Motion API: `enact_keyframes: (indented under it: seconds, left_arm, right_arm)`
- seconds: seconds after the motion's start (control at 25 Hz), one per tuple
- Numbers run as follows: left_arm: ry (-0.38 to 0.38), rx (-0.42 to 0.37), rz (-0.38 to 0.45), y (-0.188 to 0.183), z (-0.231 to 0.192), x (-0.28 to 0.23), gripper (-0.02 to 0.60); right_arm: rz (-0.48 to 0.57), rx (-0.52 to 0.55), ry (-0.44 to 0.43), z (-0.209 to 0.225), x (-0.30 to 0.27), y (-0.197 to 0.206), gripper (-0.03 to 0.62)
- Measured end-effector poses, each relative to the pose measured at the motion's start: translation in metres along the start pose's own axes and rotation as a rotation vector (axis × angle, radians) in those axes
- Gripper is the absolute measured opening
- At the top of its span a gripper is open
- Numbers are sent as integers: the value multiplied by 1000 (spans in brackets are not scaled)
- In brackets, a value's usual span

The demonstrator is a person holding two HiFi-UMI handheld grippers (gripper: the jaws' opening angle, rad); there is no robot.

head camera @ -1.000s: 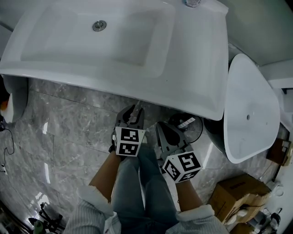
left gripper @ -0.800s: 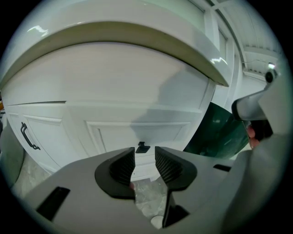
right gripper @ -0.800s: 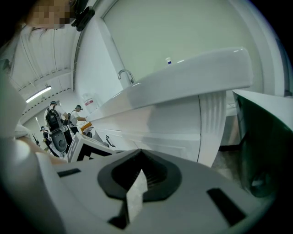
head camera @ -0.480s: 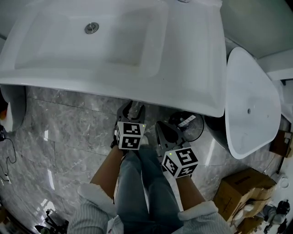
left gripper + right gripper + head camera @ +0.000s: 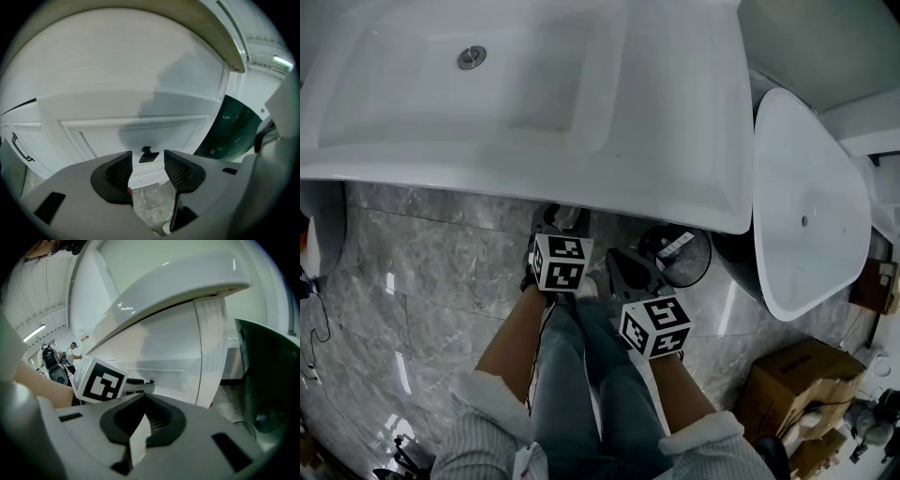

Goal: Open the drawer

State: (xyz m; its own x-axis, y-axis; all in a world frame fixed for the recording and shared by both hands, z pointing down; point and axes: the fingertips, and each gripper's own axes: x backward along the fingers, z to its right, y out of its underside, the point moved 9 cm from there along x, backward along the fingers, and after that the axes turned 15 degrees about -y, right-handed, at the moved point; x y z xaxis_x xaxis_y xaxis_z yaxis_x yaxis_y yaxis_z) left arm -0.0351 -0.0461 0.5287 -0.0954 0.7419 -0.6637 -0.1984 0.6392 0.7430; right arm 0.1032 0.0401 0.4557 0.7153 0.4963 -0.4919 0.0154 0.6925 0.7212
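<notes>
Mostly white fills the head view. A broad glossy sink [image 5: 675, 131], rectangular with rounded corners and a round metal drain [image 5: 472, 57], spans the top. Below it lies a grey veined stone floor [image 5: 422, 272], polished enough to throw glints. At the right stands a second white basin [image 5: 806, 216], smooth and egg-shaped. A brown cardboard box [image 5: 787, 375] sits in the lower right corner. Near the basin, a dark round bin [image 5: 694, 274] carries a pale label [image 5: 680, 249] whose print is too small to read.

The sink's overhang hides the cabinet from the head view; only the gripper views show it. In the left gripper view the drawer [image 5: 136, 133] is a flat, matte white panel with a raised rectangular frame, set under the sink's rim. A small dark handle [image 5: 149, 154] sits at its lower middle.

The left gripper [image 5: 146, 168] faces that drawer with its jaws opening. Its ribbed black pads stand wide apart with nothing between them, and the handle shows beyond the gap, untouched. The right gripper [image 5: 143, 417] has its pads together, with only a pale sliver at the seam. Its view catches the left gripper's marker cube [image 5: 100, 379], which bears bold black-and-white squares and no letters.
</notes>
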Motion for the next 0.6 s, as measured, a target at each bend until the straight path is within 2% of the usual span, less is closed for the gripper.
enact_keyframes:
  seconds: [0.24,0.52,0.6]
  left_arm:
    - [-28,14,-60,-2,4,-14,209]
    - [-101,-24,-88,-2,10,-19,202]
    - [-107,-27,-110,-3,14,-21,160]
  right_arm:
    - [11,-34,15,5,6,5,5]
    - [7,-51,23,10,10,8,5]
    - [6,-56,26,12,12,8,5]
